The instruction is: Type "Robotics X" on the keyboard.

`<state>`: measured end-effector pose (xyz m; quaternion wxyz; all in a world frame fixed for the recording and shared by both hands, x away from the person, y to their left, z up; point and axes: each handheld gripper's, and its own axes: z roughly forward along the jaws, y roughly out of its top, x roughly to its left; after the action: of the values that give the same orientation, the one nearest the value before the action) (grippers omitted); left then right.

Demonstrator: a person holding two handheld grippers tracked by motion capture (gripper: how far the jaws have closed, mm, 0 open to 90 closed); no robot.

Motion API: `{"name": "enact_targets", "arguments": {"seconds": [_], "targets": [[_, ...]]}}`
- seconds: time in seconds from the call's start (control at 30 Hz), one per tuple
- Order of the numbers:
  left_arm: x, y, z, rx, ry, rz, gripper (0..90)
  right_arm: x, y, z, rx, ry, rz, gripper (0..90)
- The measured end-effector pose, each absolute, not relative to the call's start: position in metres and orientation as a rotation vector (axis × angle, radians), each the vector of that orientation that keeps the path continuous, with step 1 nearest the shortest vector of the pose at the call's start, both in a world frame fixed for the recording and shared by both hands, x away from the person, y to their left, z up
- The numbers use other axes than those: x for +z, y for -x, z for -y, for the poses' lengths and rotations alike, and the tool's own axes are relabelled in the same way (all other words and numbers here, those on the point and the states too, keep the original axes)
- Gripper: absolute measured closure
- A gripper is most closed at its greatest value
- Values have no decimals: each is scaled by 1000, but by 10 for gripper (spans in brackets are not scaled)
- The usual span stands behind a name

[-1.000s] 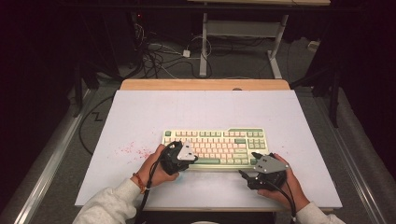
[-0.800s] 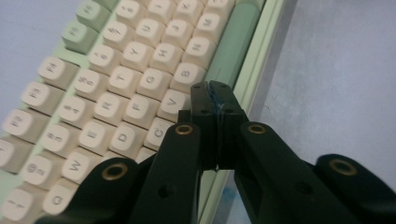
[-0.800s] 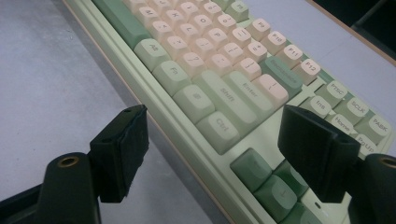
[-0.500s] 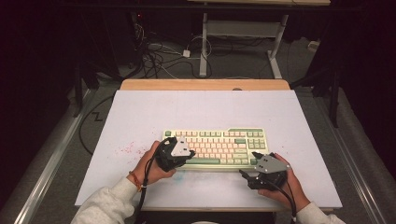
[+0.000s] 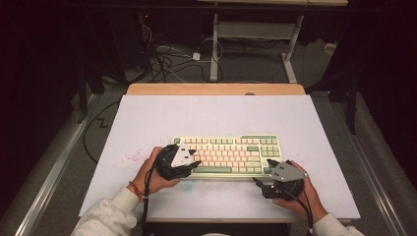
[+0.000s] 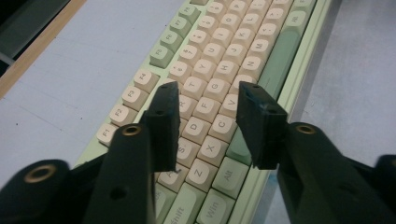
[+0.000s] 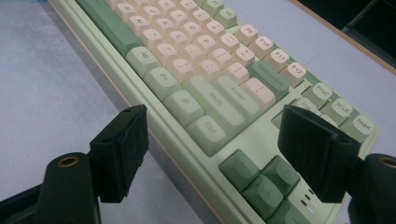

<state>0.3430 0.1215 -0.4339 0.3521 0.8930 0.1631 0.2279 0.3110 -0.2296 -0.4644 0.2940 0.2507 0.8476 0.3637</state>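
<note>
Cables (image 5: 169,61) beyond white table (image 5: 162,118)

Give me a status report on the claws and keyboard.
Left claw just opening over the keyboard, nothing between its jaws. Right claw open at keyboard's right end. Nothing in the way.

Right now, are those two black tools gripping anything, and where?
Nothing is held. The left tool has just been opening above the keyboard, with only keys beneath its jaws; the right tool stands open at its corner.
</note>
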Motion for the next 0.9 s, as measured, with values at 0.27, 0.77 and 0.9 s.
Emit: {"name": "enact_targets", "arguments": {"seconds": [0.27, 0.77, 0.9], "targets": [[-436, -339, -131, 685, -2267, -479, 276, -464, -312, 231, 968, -672, -2245, 248], [-445, -329, -166, 747, -2217, -586, 198, -455, -313, 242, 1060, -724, -2206, 281], [-448, -326, -173, 753, -2215, -602, 198, -454, -313, 244, 1092, -715, -2221, 289]]}}
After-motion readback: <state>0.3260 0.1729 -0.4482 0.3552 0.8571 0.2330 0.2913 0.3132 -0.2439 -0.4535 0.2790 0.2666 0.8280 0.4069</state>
